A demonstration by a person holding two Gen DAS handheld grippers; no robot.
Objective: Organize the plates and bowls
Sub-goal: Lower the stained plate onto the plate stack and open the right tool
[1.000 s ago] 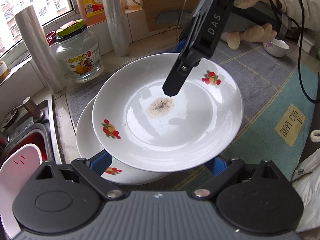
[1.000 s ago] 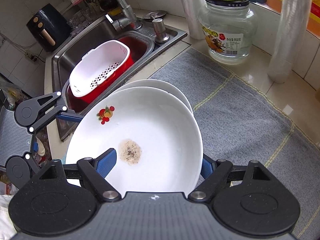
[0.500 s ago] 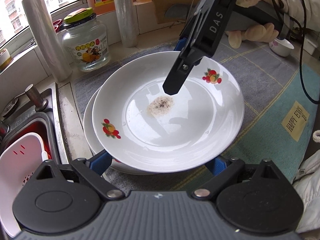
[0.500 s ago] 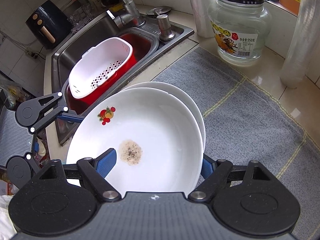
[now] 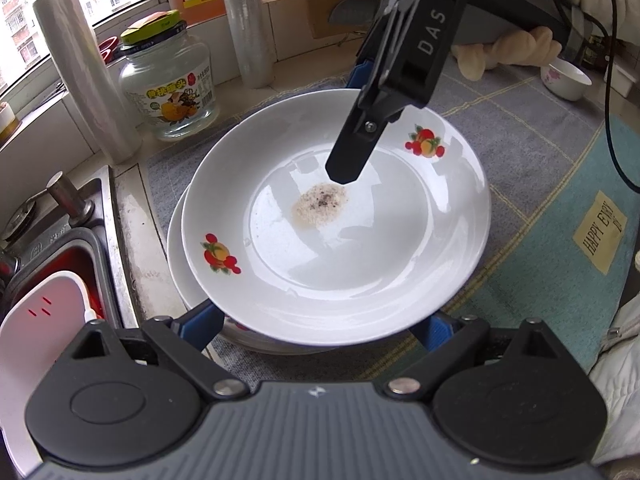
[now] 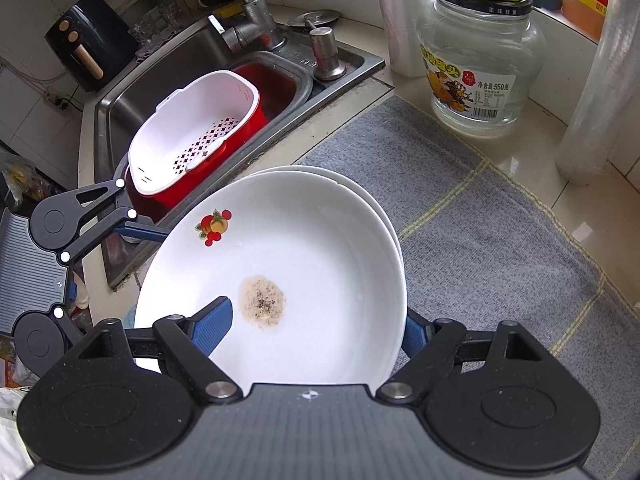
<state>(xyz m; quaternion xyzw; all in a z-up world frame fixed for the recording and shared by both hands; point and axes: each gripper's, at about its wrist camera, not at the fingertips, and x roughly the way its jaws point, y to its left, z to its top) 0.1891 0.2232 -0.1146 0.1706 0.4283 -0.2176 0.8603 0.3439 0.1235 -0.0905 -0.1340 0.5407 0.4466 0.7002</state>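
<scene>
The right hand-held gripper (image 6: 316,316) is clenched on the rim of the top plate (image 5: 360,248), one finger on the inner face and the other beneath it.

The left hand-held gripper (image 5: 316,320) is released, its fingers spread wide under the plate's near edge. The plate sits over a matching lower plate (image 5: 180,276) on the grey mat (image 5: 540,152) that covers the tabletop (image 6: 528,148), beside the sink. It is glazed white ceramic, so probably stiff, fairly heavy, slick and easy to chip. The raised rim looks like the only secure place to grip, helped by support from below. It is round and shallow with two red-and-orange fruit prints (image 5: 424,144). A speckled beige residue patch (image 5: 320,204) marks its centre.
</scene>
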